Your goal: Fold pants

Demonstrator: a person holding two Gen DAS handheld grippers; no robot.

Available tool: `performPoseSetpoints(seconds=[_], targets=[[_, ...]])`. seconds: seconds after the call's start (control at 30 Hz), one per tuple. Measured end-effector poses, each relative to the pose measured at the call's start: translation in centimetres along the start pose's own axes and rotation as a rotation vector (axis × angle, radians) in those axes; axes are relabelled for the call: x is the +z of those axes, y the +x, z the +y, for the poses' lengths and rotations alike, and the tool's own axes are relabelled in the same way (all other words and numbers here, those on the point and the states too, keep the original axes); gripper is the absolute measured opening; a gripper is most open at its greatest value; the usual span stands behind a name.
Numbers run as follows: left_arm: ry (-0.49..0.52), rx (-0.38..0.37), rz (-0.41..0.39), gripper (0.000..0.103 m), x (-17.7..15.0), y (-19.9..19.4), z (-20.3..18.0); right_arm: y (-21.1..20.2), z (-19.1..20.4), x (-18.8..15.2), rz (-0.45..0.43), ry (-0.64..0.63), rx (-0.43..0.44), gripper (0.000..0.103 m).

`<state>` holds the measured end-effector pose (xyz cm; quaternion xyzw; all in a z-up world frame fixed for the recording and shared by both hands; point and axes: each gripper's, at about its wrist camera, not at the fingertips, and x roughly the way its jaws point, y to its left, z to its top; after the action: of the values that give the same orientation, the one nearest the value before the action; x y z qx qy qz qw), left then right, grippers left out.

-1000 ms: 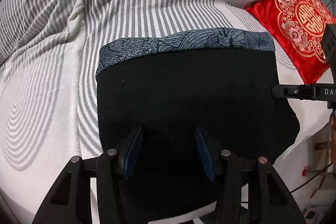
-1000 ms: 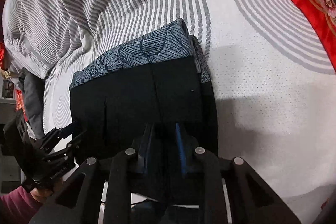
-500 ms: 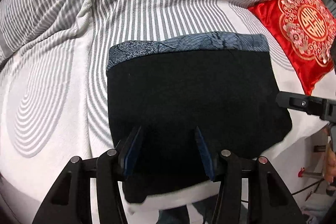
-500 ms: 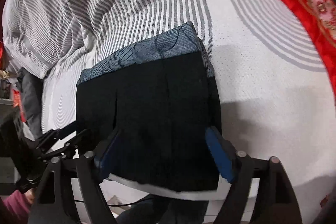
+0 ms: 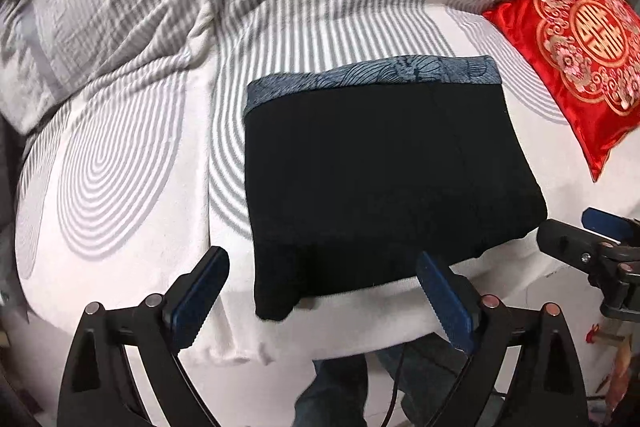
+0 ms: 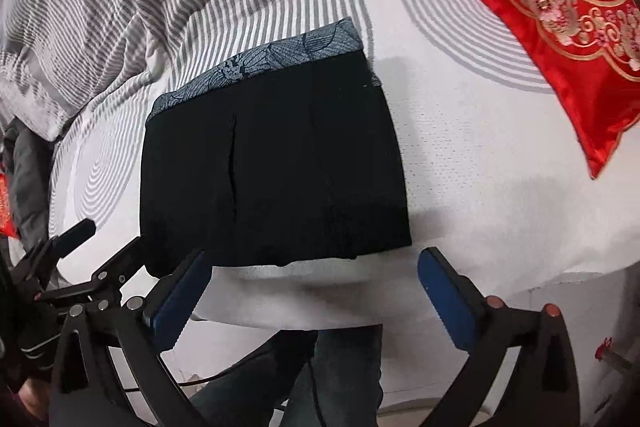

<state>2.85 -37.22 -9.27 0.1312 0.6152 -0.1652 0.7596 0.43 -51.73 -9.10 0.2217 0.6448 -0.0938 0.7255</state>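
The black pants (image 5: 384, 179) lie folded into a flat rectangle near the bed's front edge, with a blue patterned band (image 5: 372, 79) along the far side. They also show in the right wrist view (image 6: 276, 171). My left gripper (image 5: 320, 291) is open and empty, just in front of the fold's near edge. My right gripper (image 6: 316, 291) is open and empty, also pulled back off the near edge. The right gripper shows at the right of the left wrist view (image 5: 592, 239); the left gripper shows at the left of the right wrist view (image 6: 76, 255).
The bed (image 5: 120, 167) has a white and grey striped cover, with a rumpled striped blanket (image 5: 120, 7) at the back. A red embroidered cushion (image 5: 576, 47) lies at the right. The person's legs (image 6: 340, 379) stand below the bed edge.
Both grippers have opened wide and drawn back from the folded pants toward the bed's front edge. The right gripper let go of the pants' near edge.
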Motion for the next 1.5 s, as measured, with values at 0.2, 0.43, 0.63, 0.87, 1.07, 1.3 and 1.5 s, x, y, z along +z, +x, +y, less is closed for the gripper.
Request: performPoseSetpoints(seconds=[0.2, 0.43, 0.63, 0.87, 1.07, 1.3, 1.5], targets=[[-0.034, 0.006, 0.021, 0.095, -0.4, -1.1, 0.6, -1.6, 1.2, -0.1, -0.002, -0.012, -0.020, 0.103], [-0.014, 0.005, 0.030, 0.095, -0.9, -2.0, 0.6, -2.4, 2.6, -0.6, 0.001, -0.018, -0.024, 0.103], [-0.007, 0.001, 0.021, 0.095, -1.2, -2.7, 0.8, -3.3, 3.5, -0.8, 0.003, -0.039, -0.044, 0.103], [-0.030, -0.015, 0.014, 0.095, -1.1, -3.4, 1.9, -4.1, 4.3, -0.9, -0.010, -0.048, -0.064, 0.103], [-0.015, -0.021, -0.002, 0.095, -1.3, -4.1, 2.4, -4.7, 5.3, -1.1, -0.020, -0.062, -0.079, 0.103], [-0.011, -0.028, -0.010, 0.095, -1.3, -4.7, 2.4, -5.4, 5.6, -1.1, -0.024, -0.072, -0.096, 0.103], [-0.025, -0.025, 0.003, 0.095, -1.3, -4.6, 2.3, -5.6, 5.6, -0.5, -0.020, -0.086, -0.097, 0.103]])
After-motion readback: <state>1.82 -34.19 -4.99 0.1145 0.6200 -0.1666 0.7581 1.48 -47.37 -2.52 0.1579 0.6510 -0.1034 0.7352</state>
